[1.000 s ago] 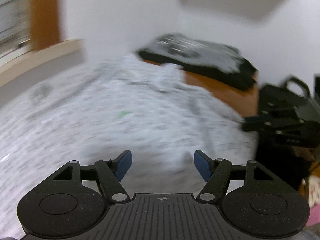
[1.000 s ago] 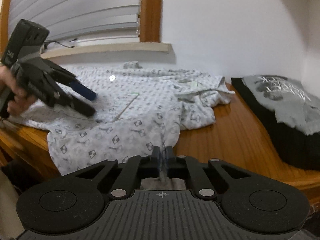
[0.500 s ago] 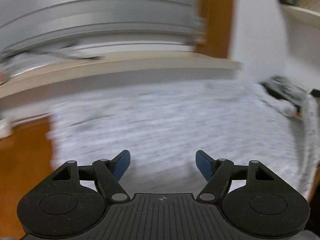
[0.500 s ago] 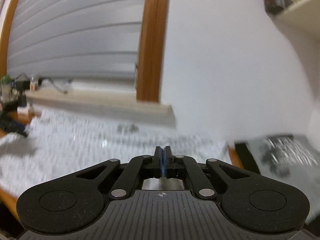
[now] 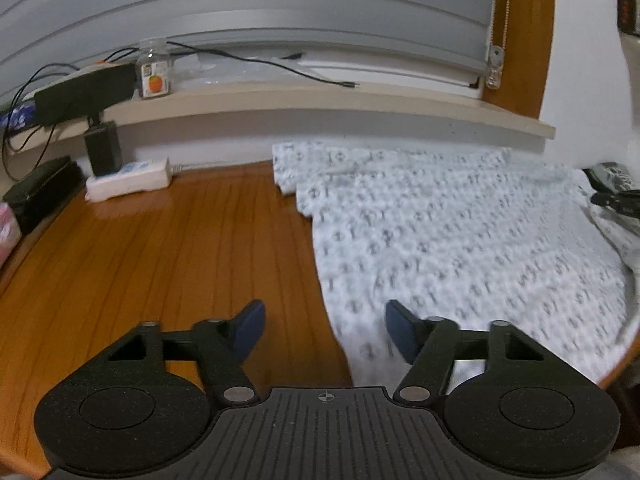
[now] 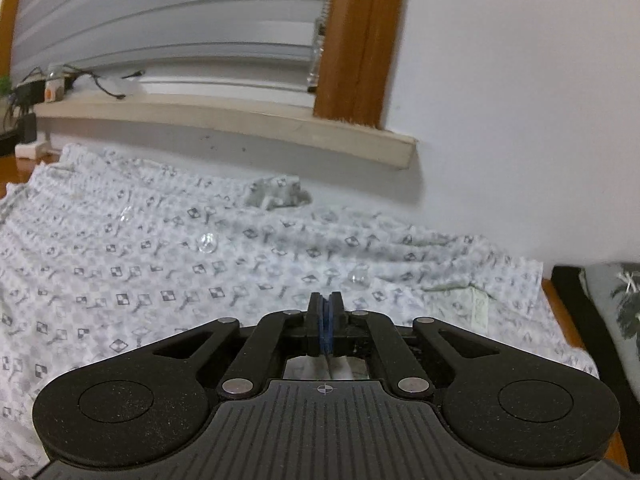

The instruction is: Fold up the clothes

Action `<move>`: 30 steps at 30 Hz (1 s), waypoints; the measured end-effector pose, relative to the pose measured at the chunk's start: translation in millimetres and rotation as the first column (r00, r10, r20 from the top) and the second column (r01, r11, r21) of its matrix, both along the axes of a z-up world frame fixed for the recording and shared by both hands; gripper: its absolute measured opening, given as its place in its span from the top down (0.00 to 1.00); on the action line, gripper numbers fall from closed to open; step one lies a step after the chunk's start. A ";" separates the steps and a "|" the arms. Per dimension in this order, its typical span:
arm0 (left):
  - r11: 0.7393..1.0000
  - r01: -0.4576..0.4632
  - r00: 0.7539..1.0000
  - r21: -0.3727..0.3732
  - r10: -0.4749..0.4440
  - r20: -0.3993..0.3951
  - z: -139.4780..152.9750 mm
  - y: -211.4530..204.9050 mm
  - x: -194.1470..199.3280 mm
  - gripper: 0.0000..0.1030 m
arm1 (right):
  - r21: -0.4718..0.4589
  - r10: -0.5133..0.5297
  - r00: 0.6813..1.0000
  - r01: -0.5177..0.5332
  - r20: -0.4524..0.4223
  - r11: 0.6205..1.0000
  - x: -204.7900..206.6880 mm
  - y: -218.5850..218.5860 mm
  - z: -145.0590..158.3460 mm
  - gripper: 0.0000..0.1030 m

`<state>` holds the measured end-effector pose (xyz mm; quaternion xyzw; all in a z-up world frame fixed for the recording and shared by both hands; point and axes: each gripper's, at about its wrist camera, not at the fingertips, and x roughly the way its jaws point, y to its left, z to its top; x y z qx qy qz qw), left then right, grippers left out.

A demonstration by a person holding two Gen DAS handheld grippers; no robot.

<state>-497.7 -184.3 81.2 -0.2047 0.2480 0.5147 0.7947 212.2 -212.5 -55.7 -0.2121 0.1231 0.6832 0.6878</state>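
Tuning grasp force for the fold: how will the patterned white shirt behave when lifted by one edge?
Probably floppy: the patterned white shirt lies rumpled on the wooden desk, edge draping over the front. Likely light, thin fabric. Its clear buttons may snag.

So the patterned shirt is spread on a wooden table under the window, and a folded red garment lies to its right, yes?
Not quite: the folded garment to the right of the patterned shirt is black and grey, not red, as the right wrist view shows. The shirt does lie spread on the wooden table under the window.
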 end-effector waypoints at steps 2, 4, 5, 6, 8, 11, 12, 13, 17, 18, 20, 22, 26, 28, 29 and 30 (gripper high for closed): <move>1.000 0.023 1.000 -0.019 -0.023 -0.001 -0.9 -9.2 -0.6 0.53 | -0.036 -0.017 1.000 0.017 -0.005 0.999 3.1 -2.0 -3.0 0.78; 0.998 0.050 0.999 -0.036 -0.051 -0.013 -1.9 -18.0 2.2 0.53 | -0.054 -0.039 0.999 0.038 -0.009 0.998 5.9 -2.3 -5.5 0.67; 0.997 0.064 0.998 -0.046 -0.065 -0.021 -2.8 -22.2 4.2 0.53 | -0.053 -0.045 0.999 0.044 -0.015 0.998 7.1 -3.4 -5.7 0.61; 0.995 0.076 0.996 -0.057 -0.078 -0.031 -4.9 -25.4 7.8 0.51 | -0.046 -0.048 0.999 0.047 -0.024 0.998 8.3 -5.3 -5.2 0.57; 0.994 0.089 0.994 -0.067 -0.092 -0.055 -9.4 -31.3 13.8 0.48 | -0.037 -0.052 0.998 0.051 -0.038 0.998 10.4 -8.2 -4.9 0.55; 0.994 0.088 0.993 -0.070 -0.093 -0.072 -14.1 -36.9 17.7 0.50 | -0.055 -0.058 0.997 0.055 -0.042 0.997 11.5 -6.6 -6.8 0.55; 0.994 0.084 0.994 -0.070 -0.088 -0.069 -14.4 -37.6 17.3 0.53 | -0.063 -0.060 0.997 0.057 -0.039 0.996 11.5 -5.4 -7.5 0.54; 0.994 0.082 0.994 -0.067 -0.087 -0.070 -14.1 -38.6 17.2 0.75 | -0.072 -0.063 0.997 0.060 -0.036 0.996 11.4 -4.1 -8.3 0.54; 0.995 0.086 0.994 -0.053 -0.090 -0.069 -8.1 -46.3 12.5 0.96 | -0.089 -0.065 0.998 0.063 -0.019 0.994 8.8 -1.1 -10.4 0.54; 0.995 0.084 0.994 -0.048 -0.088 -0.069 -4.6 -48.9 9.4 0.96 | -0.087 -0.065 0.998 0.063 -0.016 0.994 8.3 -1.4 -10.4 0.54; 0.994 0.090 0.995 -0.060 -0.093 -0.041 1.9 -52.3 -0.7 0.96 | -0.086 -0.064 0.998 0.062 -0.012 0.994 7.6 -1.4 -10.7 0.54; 0.991 0.094 0.995 -0.100 -0.097 -0.021 2.6 -50.8 -8.3 0.95 | -0.089 -0.059 0.998 0.059 -0.006 0.994 7.2 -0.3 -11.1 0.54; 0.993 0.051 0.994 -0.107 -0.060 -0.086 1.2 -40.0 -5.4 0.72 | -0.089 -0.055 0.998 0.056 0.010 0.994 7.1 0.7 -11.3 0.53; 0.997 0.035 0.995 -0.064 -0.040 -0.087 7.7 -31.9 1.5 0.58 | -0.076 -0.051 0.999 0.051 -0.002 0.996 9.7 -1.1 -10.1 0.49; 0.999 0.032 0.996 -0.043 -0.036 -0.083 10.9 -27.7 5.7 0.48 | -0.067 -0.049 0.999 0.048 -0.011 0.997 11.3 -2.3 -9.3 0.45; 0.999 0.046 0.996 -0.028 -0.048 -0.069 13.9 -22.6 12.2 0.42 | -0.059 -0.047 0.999 0.045 -0.019 0.997 12.9 -3.5 -8.5 0.38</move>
